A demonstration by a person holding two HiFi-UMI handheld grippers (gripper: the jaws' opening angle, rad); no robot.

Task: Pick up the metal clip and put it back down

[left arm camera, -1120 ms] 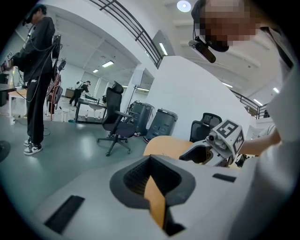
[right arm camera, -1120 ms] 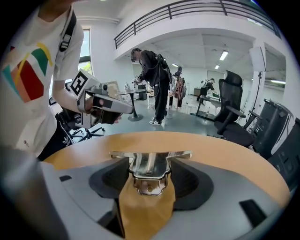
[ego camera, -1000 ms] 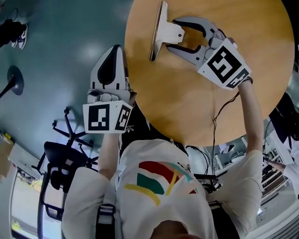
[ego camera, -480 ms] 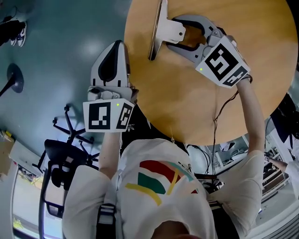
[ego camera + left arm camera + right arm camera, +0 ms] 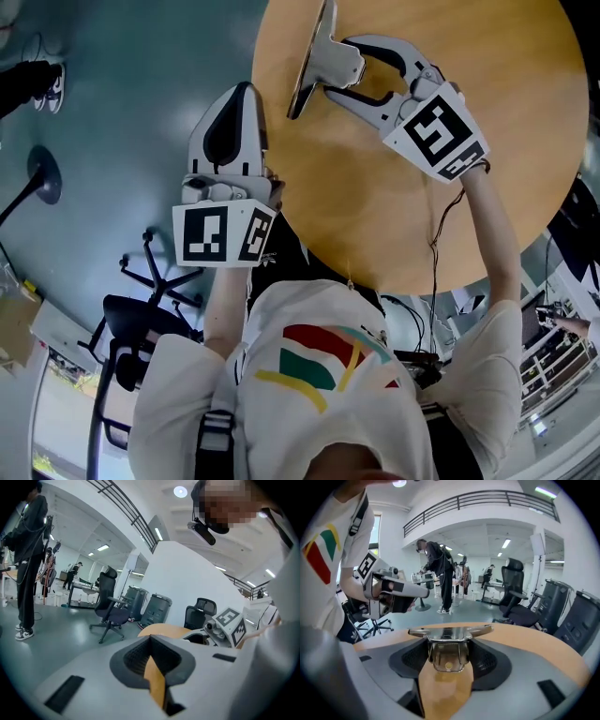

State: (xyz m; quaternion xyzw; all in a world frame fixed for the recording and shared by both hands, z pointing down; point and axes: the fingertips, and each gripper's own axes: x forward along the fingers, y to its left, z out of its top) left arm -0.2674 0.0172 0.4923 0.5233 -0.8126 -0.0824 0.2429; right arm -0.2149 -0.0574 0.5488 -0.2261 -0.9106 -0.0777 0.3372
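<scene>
Right gripper (image 5: 345, 70) clamps the tilted metal clip (image 5: 317, 56) at the wooden table (image 5: 506, 141); left gripper (image 5: 240, 97) hangs empty, jaws together.

My right gripper (image 5: 342, 67), at the upper middle of the head view, is light grey with black pads. Its marker cube (image 5: 434, 131) bears black-and-white squares. My left gripper (image 5: 242, 94) has the same colours and pattern. The metal clip (image 5: 330, 62) is shiny silver. The table (image 5: 375, 206) is warm tan wood and the floor (image 5: 112, 112) is dull teal. My shirt (image 5: 309, 422) is white with red, green and yellow stripes.
</scene>
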